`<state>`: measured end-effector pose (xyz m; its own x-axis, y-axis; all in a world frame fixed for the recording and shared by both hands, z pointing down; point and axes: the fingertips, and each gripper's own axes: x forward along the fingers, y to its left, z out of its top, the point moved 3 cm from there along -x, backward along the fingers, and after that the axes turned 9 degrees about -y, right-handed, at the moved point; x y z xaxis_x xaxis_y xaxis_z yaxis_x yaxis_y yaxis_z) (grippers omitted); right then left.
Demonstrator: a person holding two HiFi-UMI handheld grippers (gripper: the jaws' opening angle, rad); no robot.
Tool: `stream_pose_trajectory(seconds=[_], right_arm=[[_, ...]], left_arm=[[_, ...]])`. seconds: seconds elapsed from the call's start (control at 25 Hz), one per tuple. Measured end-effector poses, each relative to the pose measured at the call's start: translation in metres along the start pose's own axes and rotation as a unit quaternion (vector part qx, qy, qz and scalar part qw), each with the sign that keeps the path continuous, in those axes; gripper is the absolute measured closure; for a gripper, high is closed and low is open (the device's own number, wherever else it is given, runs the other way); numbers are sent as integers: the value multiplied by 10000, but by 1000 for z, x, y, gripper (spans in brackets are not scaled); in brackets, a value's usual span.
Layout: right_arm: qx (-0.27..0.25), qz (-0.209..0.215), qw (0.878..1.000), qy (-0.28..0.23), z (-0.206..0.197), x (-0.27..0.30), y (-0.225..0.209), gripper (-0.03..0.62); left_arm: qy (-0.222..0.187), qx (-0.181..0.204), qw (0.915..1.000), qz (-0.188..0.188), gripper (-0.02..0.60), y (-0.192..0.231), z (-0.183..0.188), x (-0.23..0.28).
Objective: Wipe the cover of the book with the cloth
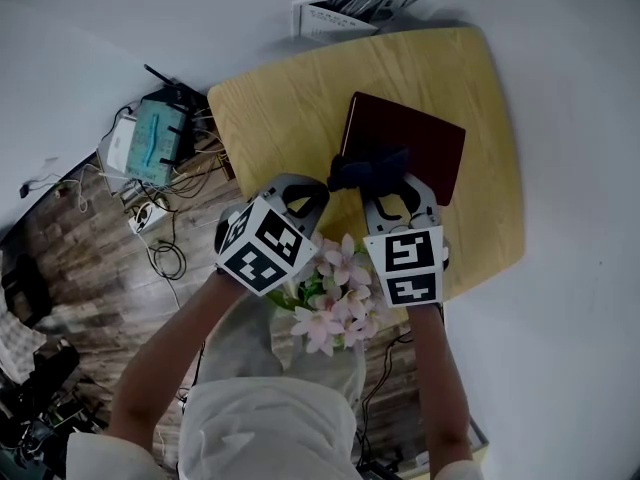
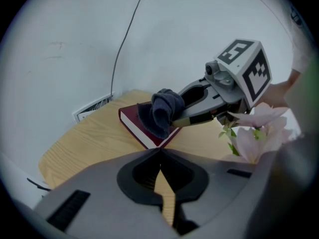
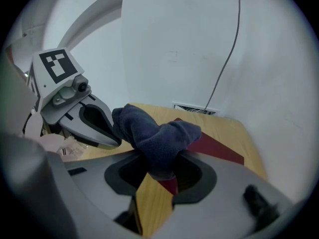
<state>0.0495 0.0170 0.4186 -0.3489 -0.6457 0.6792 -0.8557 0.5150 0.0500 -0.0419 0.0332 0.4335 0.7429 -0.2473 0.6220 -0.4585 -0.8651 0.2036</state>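
Observation:
A dark red book (image 1: 410, 140) lies on the light wooden table (image 1: 270, 108), and it also shows in the left gripper view (image 2: 141, 127) and the right gripper view (image 3: 217, 148). My right gripper (image 1: 386, 182) (image 3: 159, 172) is shut on a bunched dark blue cloth (image 1: 368, 168) (image 3: 158, 136). The cloth (image 2: 164, 111) rests on the book's near left corner. My left gripper (image 1: 316, 192) (image 2: 159, 158) is shut on nothing and hovers over bare table just left of the book.
Pale pink flowers (image 1: 338, 298) stand at the table's near edge between my arms. On the wooden floor to the left lie a teal device (image 1: 152, 138) and tangled cables (image 1: 165, 253). A vent (image 1: 345, 10) sits in the white wall behind the table.

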Motion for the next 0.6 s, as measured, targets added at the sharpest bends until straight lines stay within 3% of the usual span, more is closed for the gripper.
stream_pose_trajectory(seconds=[0.28, 0.6], right_arm=[[-122, 427, 9988, 190, -7, 6, 19, 442], [-263, 551, 9977, 303, -5, 18, 21, 442]], left_arm=[[5, -4, 10000, 32, 571, -1, -4, -5], [4, -20, 10000, -3, 571, 4, -7, -5]])
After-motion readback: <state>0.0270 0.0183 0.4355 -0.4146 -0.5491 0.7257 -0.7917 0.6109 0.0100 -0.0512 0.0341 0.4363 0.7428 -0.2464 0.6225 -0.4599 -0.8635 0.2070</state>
